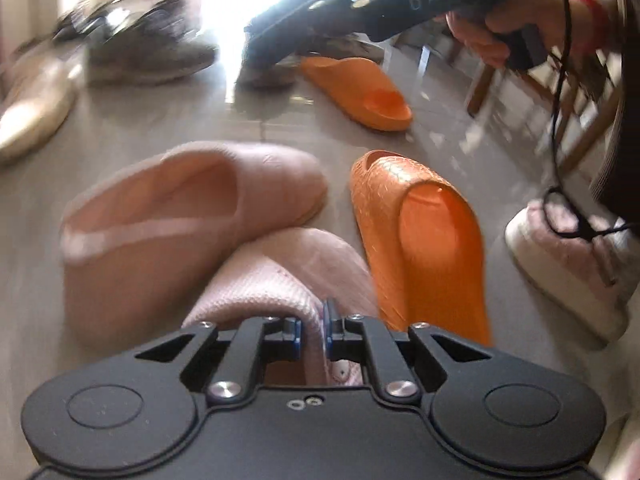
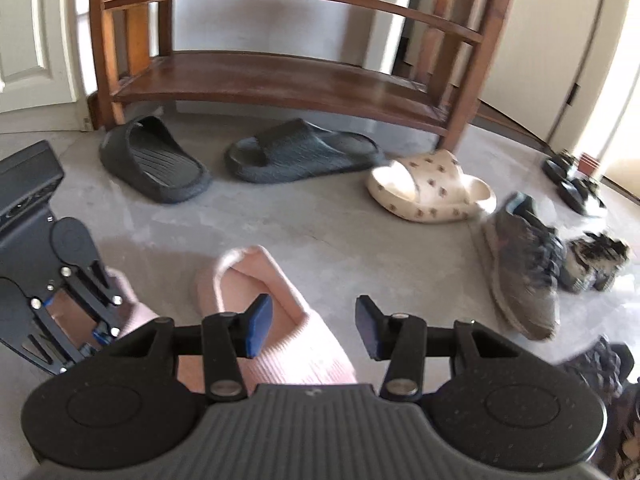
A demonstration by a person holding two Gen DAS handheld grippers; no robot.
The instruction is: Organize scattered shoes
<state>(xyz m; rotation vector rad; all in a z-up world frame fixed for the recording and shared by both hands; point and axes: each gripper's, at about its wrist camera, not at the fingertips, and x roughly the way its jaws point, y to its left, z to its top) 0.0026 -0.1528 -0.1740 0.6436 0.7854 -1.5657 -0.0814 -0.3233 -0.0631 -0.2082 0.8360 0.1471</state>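
My left gripper (image 1: 312, 332) is shut on the knitted rim of a pink slipper (image 1: 280, 276), with the fabric pinched between the blue pads. The matching second pink slipper (image 1: 180, 216) lies on the floor just left of it. In the right wrist view the left gripper (image 2: 102, 332) is at the left edge with its pink slipper (image 2: 136, 312). My right gripper (image 2: 314, 328) hangs open above the other pink slipper (image 2: 272, 292), and nothing is between its pads. Its black body (image 1: 400, 4) and the hand holding it show at the top of the left wrist view.
Two orange slides (image 1: 420, 240) (image 1: 356, 88) and a fluffy pink-white shoe (image 1: 568, 264) lie to the right. A wooden shoe rack (image 2: 280, 76) stands ahead with two black slides (image 2: 156, 160) (image 2: 304, 152), a cream slide (image 2: 428, 188) and a brown sneaker (image 2: 520, 272) on the floor before it.
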